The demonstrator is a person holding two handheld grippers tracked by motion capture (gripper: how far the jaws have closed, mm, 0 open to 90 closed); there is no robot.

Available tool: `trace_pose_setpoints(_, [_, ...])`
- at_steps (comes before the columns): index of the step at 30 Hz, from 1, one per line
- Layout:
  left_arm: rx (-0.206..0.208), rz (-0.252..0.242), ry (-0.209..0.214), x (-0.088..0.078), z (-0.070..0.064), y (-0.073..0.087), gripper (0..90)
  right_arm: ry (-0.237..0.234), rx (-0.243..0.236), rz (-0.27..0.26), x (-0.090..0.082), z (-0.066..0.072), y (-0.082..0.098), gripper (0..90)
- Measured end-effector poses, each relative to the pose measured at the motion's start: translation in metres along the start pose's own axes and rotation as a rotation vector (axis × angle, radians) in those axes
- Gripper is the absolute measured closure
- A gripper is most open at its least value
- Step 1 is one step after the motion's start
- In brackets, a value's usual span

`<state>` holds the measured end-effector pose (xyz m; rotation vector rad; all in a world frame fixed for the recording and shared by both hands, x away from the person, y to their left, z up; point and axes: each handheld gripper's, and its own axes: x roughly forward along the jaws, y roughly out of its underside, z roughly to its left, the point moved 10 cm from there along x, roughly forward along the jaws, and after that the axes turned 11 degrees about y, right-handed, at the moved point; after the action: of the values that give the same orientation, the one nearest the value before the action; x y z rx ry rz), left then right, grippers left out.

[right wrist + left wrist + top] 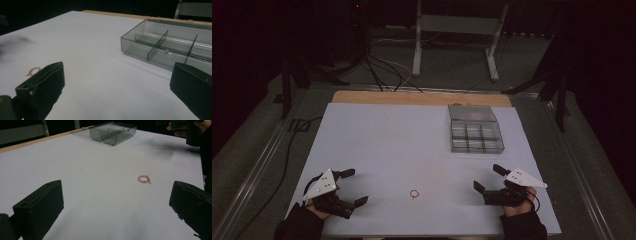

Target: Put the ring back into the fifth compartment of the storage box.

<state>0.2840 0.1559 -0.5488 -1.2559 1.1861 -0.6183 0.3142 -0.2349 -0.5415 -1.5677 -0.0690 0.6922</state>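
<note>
Bracelet [414, 194] on counter [382, 145]: light, limp, beaded; pinch across band. Both grippers' jaws spread, empty.

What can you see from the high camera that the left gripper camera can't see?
The high view alone takes in both hand-held grippers, the left and the right, plus the floor cables and a metal stand beyond the table. The left gripper view alone brings the beads of the little bracelet close. Both share the bracelet, the white table and the clear compartment box.
</note>
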Motion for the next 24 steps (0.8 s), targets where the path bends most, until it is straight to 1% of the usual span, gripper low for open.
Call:
trace_pose_setpoints(5, [-0.001,-0.005,-0.001,0.001,0.000,-0.002,0.5,0.000,0.001,0.009,0.001,-0.002,0.002,0.0])
trace_pose_setpoints(8, [-0.005,-0.010,0.004,0.001,0.000,-0.003,0.5,0.005,0.004,0.029,0.004,-0.006,0.006,0.0])
trace_pose_setpoints(12, [-0.008,-0.012,-0.003,0.001,0.001,-0.002,0.6,0.009,0.014,0.035,0.007,-0.010,0.007,0.0])
trace_pose_setpoints(15, [-0.008,-0.017,-0.003,0.001,0.001,-0.003,0.5,0.012,0.008,0.035,0.007,-0.010,0.007,0.0])
trace_pose_setpoints(17, [-0.003,-0.017,-0.006,0.001,0.001,-0.003,0.5,0.011,0.012,0.032,0.006,-0.009,0.005,0.0])
trace_pose_setpoints(21, [-0.005,-0.026,-0.001,0.001,0.001,-0.004,0.5,0.005,-0.001,0.022,0.006,-0.006,0.001,0.0])
trace_pose_setpoints(24, [-0.007,-0.020,-0.006,0.000,0.001,-0.001,0.5,-0.015,0.001,-0.015,0.006,0.001,-0.010,0.0])
